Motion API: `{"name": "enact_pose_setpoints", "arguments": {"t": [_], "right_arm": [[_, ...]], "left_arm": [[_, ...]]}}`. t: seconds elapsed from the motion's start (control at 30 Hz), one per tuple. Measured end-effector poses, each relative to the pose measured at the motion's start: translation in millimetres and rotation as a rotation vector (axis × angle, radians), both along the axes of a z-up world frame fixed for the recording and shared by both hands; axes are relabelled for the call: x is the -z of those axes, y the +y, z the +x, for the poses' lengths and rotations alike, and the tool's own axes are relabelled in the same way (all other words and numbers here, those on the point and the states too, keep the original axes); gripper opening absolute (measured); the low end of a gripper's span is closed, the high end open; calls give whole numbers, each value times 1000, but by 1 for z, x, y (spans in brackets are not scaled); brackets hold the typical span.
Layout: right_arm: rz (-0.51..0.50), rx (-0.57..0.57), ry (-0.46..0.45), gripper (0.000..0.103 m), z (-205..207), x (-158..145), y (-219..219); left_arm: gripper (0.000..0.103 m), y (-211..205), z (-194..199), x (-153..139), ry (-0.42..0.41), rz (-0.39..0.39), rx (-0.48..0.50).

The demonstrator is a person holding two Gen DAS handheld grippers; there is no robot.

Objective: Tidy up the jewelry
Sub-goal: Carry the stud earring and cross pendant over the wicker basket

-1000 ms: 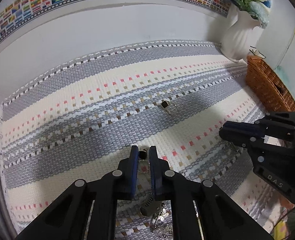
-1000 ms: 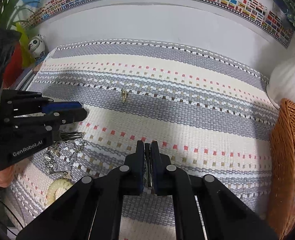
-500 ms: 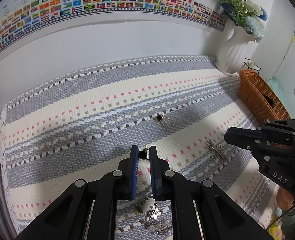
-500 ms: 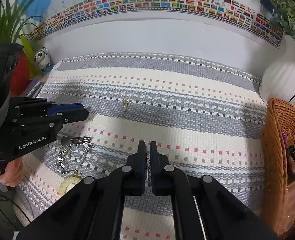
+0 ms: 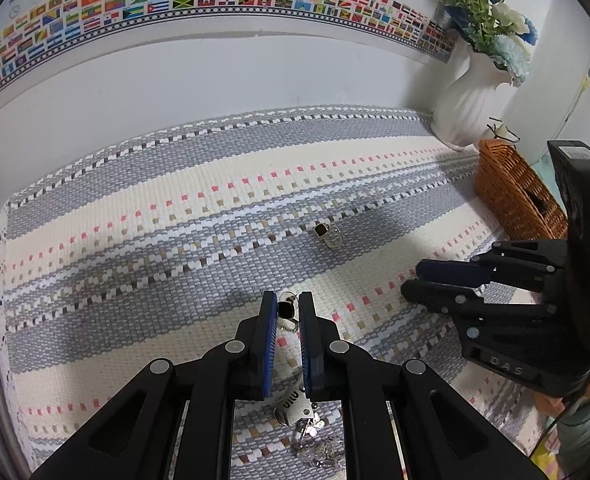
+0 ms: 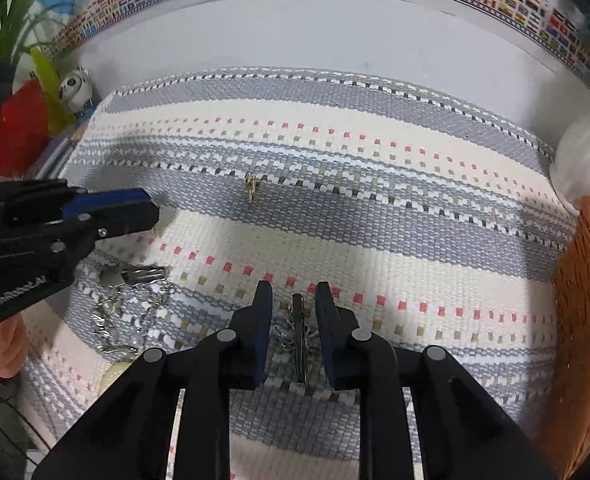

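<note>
My left gripper (image 5: 287, 306) is shut on a black square earring (image 5: 285, 311) and holds it just above the striped mat (image 5: 175, 208). My right gripper (image 6: 294, 300) is open; a silver hair clip (image 6: 299, 336) lies on the mat between its fingers. A gold ring with a black stone (image 5: 329, 235) lies on the mat ahead; it also shows in the right wrist view (image 6: 251, 186). A silver clip with chain (image 5: 295, 404) lies under my left gripper. The right gripper shows in the left wrist view (image 5: 423, 284), the left gripper in the right wrist view (image 6: 147, 210).
A wicker basket (image 5: 511, 196) stands at the mat's right edge, also in the right wrist view (image 6: 583, 320). A white vase (image 5: 467, 100) with flowers stands behind it. A chain pile (image 6: 127, 304) and a pale round piece (image 6: 111, 374) lie at left. A white wall is behind.
My right gripper has opened and the silver hair clip now lies on the mat between its fingers. My left gripper stays shut on the earring and has lifted a little.
</note>
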State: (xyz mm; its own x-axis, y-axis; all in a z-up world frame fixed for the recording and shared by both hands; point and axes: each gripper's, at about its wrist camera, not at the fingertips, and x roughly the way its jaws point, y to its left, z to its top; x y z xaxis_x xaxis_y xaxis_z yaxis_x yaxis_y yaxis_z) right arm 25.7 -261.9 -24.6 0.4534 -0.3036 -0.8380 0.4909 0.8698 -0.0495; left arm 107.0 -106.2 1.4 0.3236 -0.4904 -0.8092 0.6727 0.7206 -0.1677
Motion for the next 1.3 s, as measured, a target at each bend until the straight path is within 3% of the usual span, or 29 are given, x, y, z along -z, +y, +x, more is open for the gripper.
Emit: {"name": "enact_pose_setpoints", "arguments": {"t": [0.03, 0.33, 0.6, 0.93, 1.13, 1.3], "right_arm": [[-30, 0, 14, 8, 2, 1, 3], [-22, 22, -63, 6, -20, -22, 10], [-5, 50, -189, 5, -70, -75, 18], [-79, 101, -278, 5, -149, -120, 23], [-135, 213, -310, 5, -217, -142, 3], [-145, 300, -304, 5, -261, -140, -27]], "left_arm": [[10, 0, 0, 0, 1, -1, 1], [10, -2, -8, -8, -6, -21, 13], [10, -19, -46, -49, -50, -62, 75], [10, -76, -91, -95, -115, -67, 154], [10, -138, -128, -112, -145, -65, 254], [10, -192, -146, -115, -95, -89, 339]]}}
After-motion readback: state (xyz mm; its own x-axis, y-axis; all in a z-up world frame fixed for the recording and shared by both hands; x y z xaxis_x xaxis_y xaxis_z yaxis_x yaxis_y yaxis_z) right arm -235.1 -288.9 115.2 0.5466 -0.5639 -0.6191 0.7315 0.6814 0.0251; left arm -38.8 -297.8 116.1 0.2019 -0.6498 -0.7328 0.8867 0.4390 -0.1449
